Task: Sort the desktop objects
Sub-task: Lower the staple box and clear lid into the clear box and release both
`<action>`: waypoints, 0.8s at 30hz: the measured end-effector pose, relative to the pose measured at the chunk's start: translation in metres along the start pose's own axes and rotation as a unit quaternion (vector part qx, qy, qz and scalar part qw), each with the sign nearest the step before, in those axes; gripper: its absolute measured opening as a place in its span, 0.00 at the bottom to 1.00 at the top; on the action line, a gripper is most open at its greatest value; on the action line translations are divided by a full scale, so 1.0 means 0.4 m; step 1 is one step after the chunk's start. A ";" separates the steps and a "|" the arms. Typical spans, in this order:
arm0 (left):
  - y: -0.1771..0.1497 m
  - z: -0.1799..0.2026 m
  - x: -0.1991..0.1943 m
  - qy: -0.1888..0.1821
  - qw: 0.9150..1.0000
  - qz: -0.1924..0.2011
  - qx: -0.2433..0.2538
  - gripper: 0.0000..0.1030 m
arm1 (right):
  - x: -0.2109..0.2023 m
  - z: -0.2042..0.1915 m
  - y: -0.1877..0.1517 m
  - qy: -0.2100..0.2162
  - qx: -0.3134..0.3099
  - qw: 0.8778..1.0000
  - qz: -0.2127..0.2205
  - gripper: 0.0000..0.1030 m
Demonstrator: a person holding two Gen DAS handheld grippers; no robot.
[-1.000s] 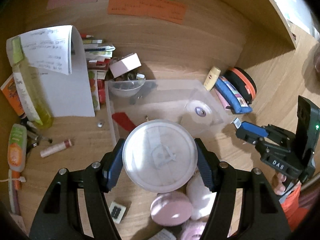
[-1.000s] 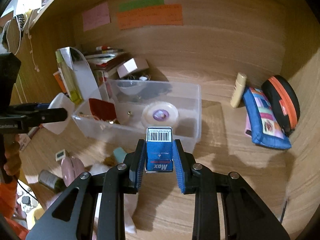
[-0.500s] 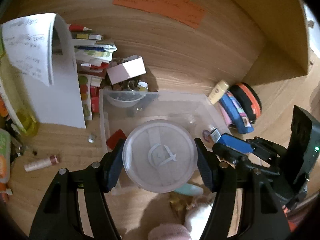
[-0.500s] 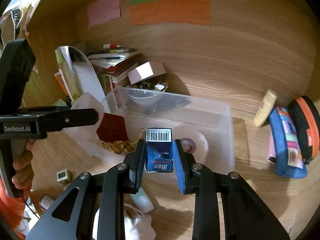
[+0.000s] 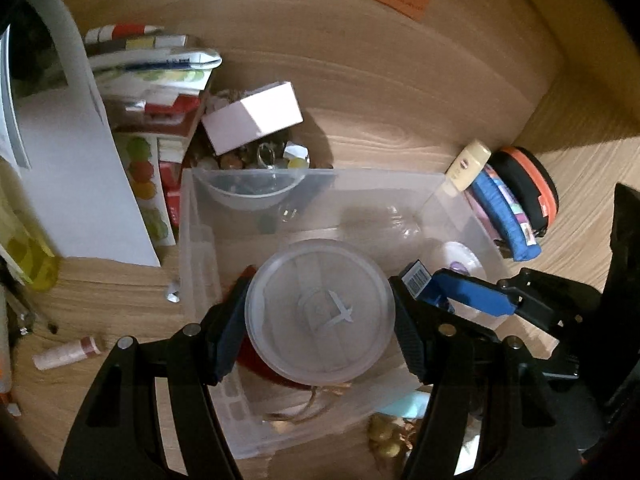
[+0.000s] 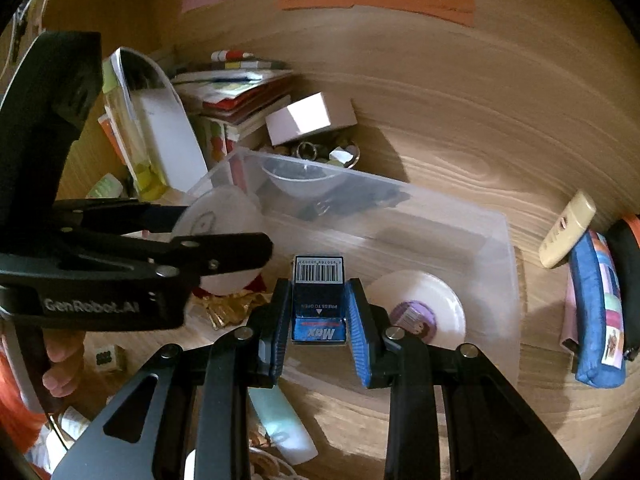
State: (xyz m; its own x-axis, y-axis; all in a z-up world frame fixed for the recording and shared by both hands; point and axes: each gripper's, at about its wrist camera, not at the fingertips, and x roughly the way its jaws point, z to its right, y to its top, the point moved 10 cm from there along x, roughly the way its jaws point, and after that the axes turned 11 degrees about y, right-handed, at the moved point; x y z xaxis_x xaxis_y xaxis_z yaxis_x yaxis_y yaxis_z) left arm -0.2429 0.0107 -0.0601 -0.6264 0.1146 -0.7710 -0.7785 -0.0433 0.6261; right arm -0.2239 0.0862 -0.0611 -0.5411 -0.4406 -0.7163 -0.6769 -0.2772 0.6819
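— What's changed since a second ago?

— I've carried both loads from the near desk to over the clear bin (image 5: pixel 188 240). My left gripper (image 5: pixel 320 320) is clenched on the round translucent lid (image 5: pixel 320 316); my right gripper (image 6: pixel 318 312) grasps the small blue staple box (image 6: pixel 319 300), just right of the lid.

— How will they handle?

— Lid: light, stiff, slippery I'd guess, so hold its rim. Box: light, firm; flat sides grip well. The tape roll (image 6: pixel 416 304) lies in the bin, far right.
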 end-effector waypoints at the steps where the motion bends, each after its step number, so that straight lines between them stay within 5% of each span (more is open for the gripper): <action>1: -0.001 0.001 0.000 0.001 1.000 0.002 0.002 0.64 | 0.005 0.000 0.001 -0.002 -0.002 1.000 -0.002 0.24; 15: -0.009 0.003 -0.002 0.003 1.000 0.009 0.025 0.64 | 0.055 -0.013 0.004 -0.031 -0.035 0.998 -0.030 0.24; 19: -0.010 0.001 -0.006 0.001 1.000 0.011 0.019 0.66 | 0.045 -0.012 0.006 -0.042 -0.042 0.998 -0.027 0.38; 24: -0.009 0.012 -0.018 0.002 1.000 0.014 0.023 0.66 | 0.023 -0.022 0.001 -0.052 -0.055 0.997 -0.024 0.42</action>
State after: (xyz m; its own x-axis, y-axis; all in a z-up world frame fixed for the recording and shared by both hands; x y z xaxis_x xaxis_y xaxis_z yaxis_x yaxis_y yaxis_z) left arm -0.2353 0.0147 -0.0564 -0.6485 0.1110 -0.7531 -0.7578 -0.0010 0.6524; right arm -0.2248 0.0744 -0.0662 -0.5618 -0.3362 -0.7559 -0.6478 -0.3896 0.6547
